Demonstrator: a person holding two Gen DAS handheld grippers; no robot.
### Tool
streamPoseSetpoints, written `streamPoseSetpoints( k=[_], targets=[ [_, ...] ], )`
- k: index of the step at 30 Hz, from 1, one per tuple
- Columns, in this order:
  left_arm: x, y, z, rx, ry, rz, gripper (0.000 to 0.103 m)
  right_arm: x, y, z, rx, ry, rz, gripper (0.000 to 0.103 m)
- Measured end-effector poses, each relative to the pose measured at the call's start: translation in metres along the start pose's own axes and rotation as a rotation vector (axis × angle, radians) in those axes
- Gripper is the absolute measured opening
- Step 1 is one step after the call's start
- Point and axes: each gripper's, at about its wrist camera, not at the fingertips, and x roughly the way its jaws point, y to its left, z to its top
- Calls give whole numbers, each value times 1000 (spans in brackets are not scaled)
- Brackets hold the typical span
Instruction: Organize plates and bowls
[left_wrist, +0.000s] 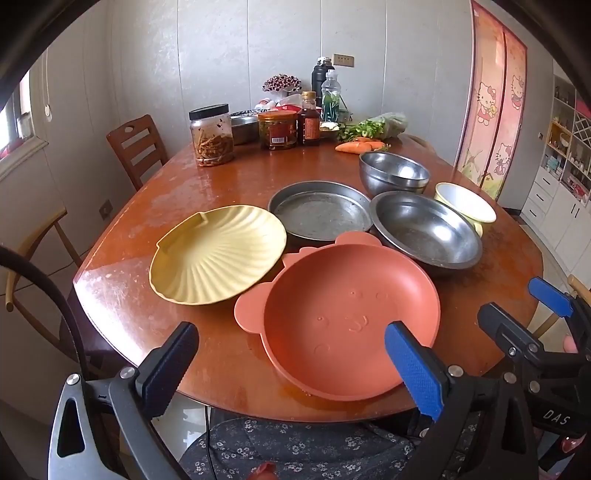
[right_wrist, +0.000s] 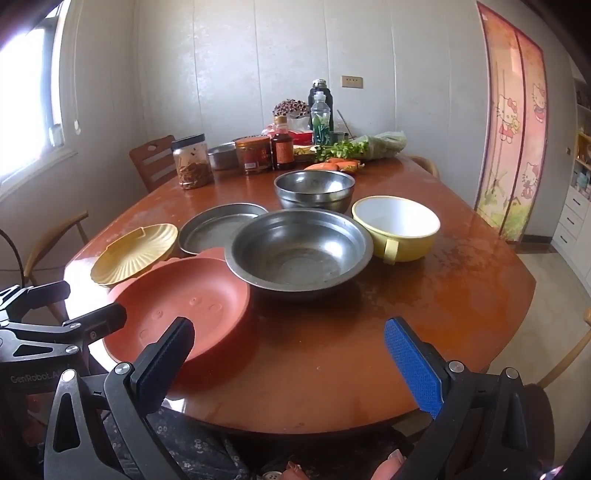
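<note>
Blue and black rubber pads face each other across a wide gap on the left gripper (left_wrist: 291, 363), which holds nothing and hovers at the near table edge just short of the orange plate (left_wrist: 351, 317). The right gripper (right_wrist: 288, 363) is likewise spread apart and empty, over bare wood on the table (right_wrist: 461, 295). Nothing looks stacked yet, so the opening step is probably picking a first dish. A sound approach would be to pinch the orange plate by its near rim, one pad under and one over, and lift level. This plate is matte, shallow, with bear ears and a faint embossed face. Its far rim meets the yellow shell plate (left_wrist: 218, 254), the flat metal pan (left_wrist: 319, 210) and the wide steel bowl (left_wrist: 426, 230). Beyond sit a deeper steel bowl (left_wrist: 393, 173) and a yellow cup-handled bowl (right_wrist: 397, 227).
</note>
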Motion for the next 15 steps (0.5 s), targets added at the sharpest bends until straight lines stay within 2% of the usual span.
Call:
streamPoseSetpoints(
  k=[15],
  targets=[
    [2, -4, -3, 9, 8, -2, 102, -3, -1, 0, 3, -2, -6, 103]
  ],
)
